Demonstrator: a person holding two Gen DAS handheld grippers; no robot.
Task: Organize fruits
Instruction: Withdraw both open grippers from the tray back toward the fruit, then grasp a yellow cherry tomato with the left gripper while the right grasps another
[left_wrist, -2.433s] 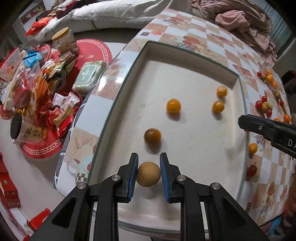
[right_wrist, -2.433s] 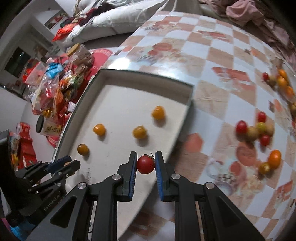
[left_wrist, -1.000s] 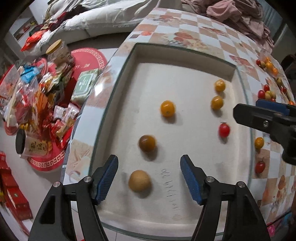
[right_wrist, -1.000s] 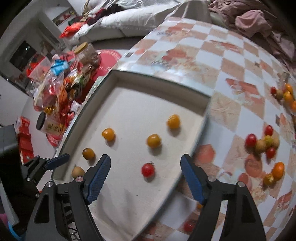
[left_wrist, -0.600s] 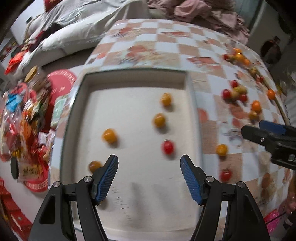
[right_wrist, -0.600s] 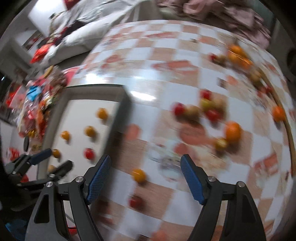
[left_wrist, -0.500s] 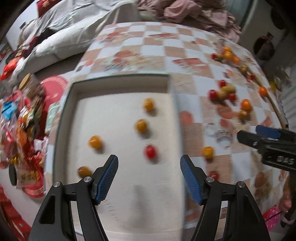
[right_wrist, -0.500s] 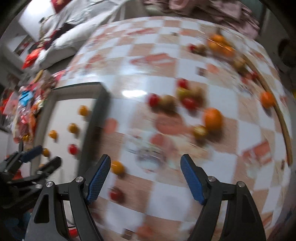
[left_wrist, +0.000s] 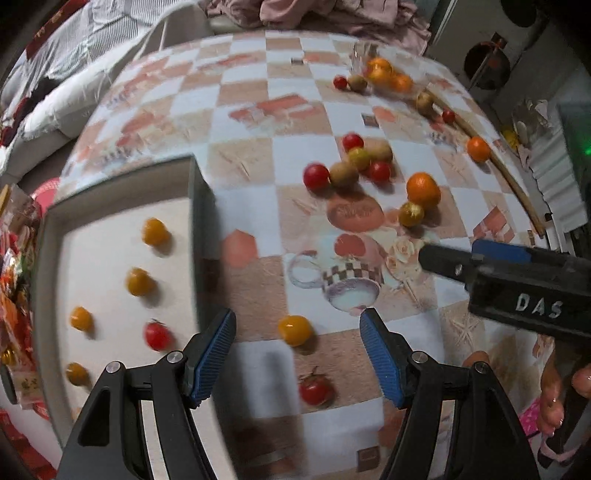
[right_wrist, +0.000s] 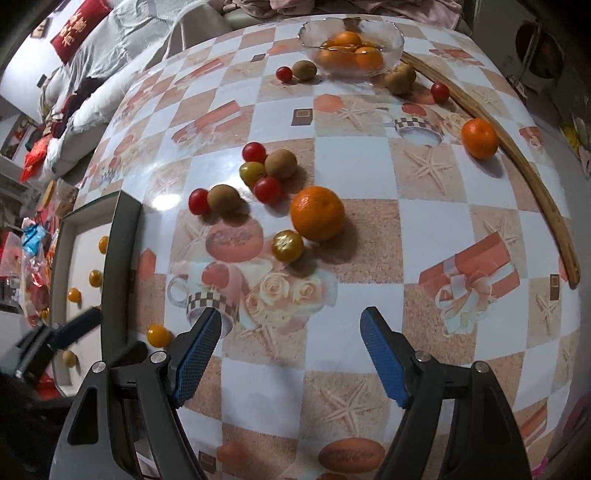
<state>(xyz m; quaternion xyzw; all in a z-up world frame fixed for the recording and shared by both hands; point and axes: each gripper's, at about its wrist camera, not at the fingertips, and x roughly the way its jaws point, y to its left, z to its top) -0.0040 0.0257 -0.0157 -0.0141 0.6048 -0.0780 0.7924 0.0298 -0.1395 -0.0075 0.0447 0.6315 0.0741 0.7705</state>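
With both our left gripper (left_wrist: 297, 356) and right gripper (right_wrist: 290, 350) spread wide and empty, we should centre the left's jaws on the yellow tomato (left_wrist: 294, 329) lying just outside the tray (left_wrist: 201, 221) rim, then close gently.

Left wrist view: tray (left_wrist: 201, 206) blurred by motion, its left and near parts cut off by the picture edge and by the left gripper (left_wrist: 297, 354). The 6 small fruits in it are smeared; the lowest yellow one (left_wrist: 76, 373) is too blurred to name. Snack packets (left_wrist: 13, 258) cut off at the left edge. Hand (left_wrist: 557, 384) on the right gripper (left_wrist: 476, 258) mostly hidden. Right wrist view: tray (right_wrist: 123, 258) shows only as a narrow sliver, with the left gripper (right_wrist: 70, 328) blurred over it. Bowl (right_wrist: 351, 40) rim blurred; fruit count inside unclear. Stick (right_wrist: 517, 155) partly hidden behind the bowl.
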